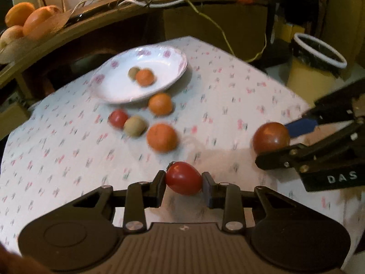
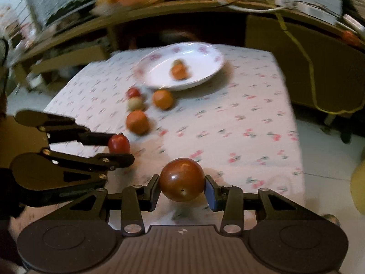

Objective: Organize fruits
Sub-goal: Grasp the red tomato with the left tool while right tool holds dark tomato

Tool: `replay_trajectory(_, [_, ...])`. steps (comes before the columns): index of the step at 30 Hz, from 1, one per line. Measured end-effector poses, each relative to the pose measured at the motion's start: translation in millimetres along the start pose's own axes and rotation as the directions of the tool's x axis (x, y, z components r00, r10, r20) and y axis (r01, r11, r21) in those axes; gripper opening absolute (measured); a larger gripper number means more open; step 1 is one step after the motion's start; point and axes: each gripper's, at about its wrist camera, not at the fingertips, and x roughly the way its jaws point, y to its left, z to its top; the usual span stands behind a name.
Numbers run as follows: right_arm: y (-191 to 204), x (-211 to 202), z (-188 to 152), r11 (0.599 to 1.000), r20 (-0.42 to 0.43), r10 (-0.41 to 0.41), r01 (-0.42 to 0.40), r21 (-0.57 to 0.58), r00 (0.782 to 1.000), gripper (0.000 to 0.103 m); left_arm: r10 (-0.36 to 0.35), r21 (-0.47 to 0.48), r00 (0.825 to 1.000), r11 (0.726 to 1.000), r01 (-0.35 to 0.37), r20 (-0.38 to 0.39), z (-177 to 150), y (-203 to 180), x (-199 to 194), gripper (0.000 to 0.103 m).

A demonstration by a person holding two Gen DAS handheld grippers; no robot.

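Observation:
My left gripper (image 1: 183, 183) is shut on a small red tomato (image 1: 183, 178), held above the near part of the table; it also shows in the right wrist view (image 2: 118, 143). My right gripper (image 2: 182, 188) is shut on a larger dark red-brown fruit (image 2: 182, 179), seen at the right in the left wrist view (image 1: 271, 137). A white floral plate (image 1: 118, 86) at the far side holds an orange (image 1: 145, 77) and a small greenish fruit (image 1: 133, 72). In front of the plate lie two oranges (image 1: 160, 104) (image 1: 161, 137), a small red tomato (image 1: 118, 118) and a greenish-brown fruit (image 1: 134, 126).
The table wears a white cloth with a small cherry print (image 1: 228, 91). A wooden shelf behind holds a bowl of oranges (image 1: 25, 20), cables and clutter. A yellow bin with a black liner (image 1: 314, 68) stands on the floor at the right of the table.

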Motion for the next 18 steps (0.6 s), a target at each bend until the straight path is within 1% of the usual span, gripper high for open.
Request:
replay_trajectory(2, [8.6,3.8,-3.3,0.999,-0.007,0.012,-0.012,-0.042,1.000,0.041,0.017,0.007,1.000,1.000,-0.017,-0.008,-10.7,3.9,-1.9,0.038])
replay_trajectory(5, [15.5,8.1,-4.6,0.997,-0.005,0.003,-0.003,-0.077,1.000,0.042,0.000,-0.004,1.000,1.000,0.000,0.017,-18.4,10.2,-3.9,0.039])
replay_trajectory(8, [15.2,9.4,-2.4,0.997,-0.001,0.005,-0.005,-0.072,1.000,0.043,-0.001,0.013,1.000,1.000,0.001,0.031,-20.9,10.8,-5.3,0.040])
replay_trajectory(10, [14.5,12.0,-3.4,0.997,-0.006,0.009,-0.009,-0.078,1.000,0.044,0.000,0.024,0.999,1.000,0.000,0.039,-21.7,11.2,-6.0,0.044])
replay_trajectory(12, [15.6,11.6,-5.3,0.995,0.002,0.005,-0.005,-0.096,1.000,0.045,-0.006,0.016,0.999,1.000,0.005,0.043,-23.3,13.1,-6.2,0.046])
replay_trajectory(13, [16.0,11.0,-6.2,0.995,0.005,0.006,-0.005,-0.101,1.000,0.047,-0.008,0.013,0.999,1.000,0.008,0.046,-24.2,14.1,-6.5,0.048])
replay_trajectory(14, [15.7,10.9,-6.8,0.995,0.007,0.008,-0.007,-0.101,1.000,0.052,-0.008,0.014,0.999,1.000,0.007,0.049,-25.4,14.7,-7.1,0.050])
replay_trajectory(16, [12.9,10.3,-8.1,0.995,0.011,0.012,-0.011,-0.099,1.000,0.058,-0.002,0.021,0.998,1.000,0.001,0.057,-28.0,14.5,-7.9,0.058])
replay_trajectory(18, [10.2,9.0,-9.3,0.995,0.018,0.020,-0.018,-0.095,1.000,0.057,0.006,0.031,0.998,1.000,-0.008,0.069,-29.9,14.2,-8.3,0.060])
